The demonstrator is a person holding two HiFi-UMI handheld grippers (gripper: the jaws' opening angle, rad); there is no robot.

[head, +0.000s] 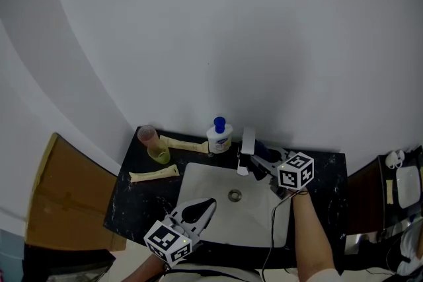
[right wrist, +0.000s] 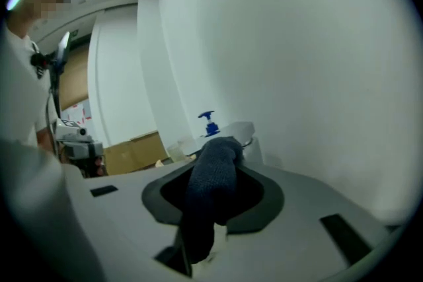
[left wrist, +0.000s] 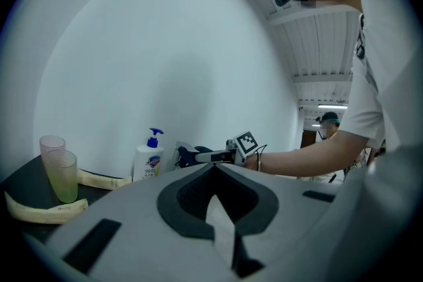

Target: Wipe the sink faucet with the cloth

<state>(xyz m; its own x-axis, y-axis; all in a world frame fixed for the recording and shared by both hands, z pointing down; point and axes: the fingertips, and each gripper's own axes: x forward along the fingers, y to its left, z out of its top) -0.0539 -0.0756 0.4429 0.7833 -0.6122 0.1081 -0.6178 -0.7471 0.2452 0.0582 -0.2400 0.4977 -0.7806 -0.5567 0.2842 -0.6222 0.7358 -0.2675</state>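
- Head view: right gripper [head: 256, 158] comes in from the right, jaws clamped on the dark blue cloth [head: 260, 150].
- Cloth is bunched against the faucet [head: 247, 144] at the back rim of the white sink [head: 198, 176].
- Right gripper view: cloth fills the gap between the jaws and its front end touches the faucet top.
- Left gripper [head: 209, 203] hangs over the front-left of the basin, jaw tips together, nothing held.
- Black counter [head: 129, 205]: soap bottle [head: 219, 135] just left of the faucet, cup [head: 153, 144] further left.
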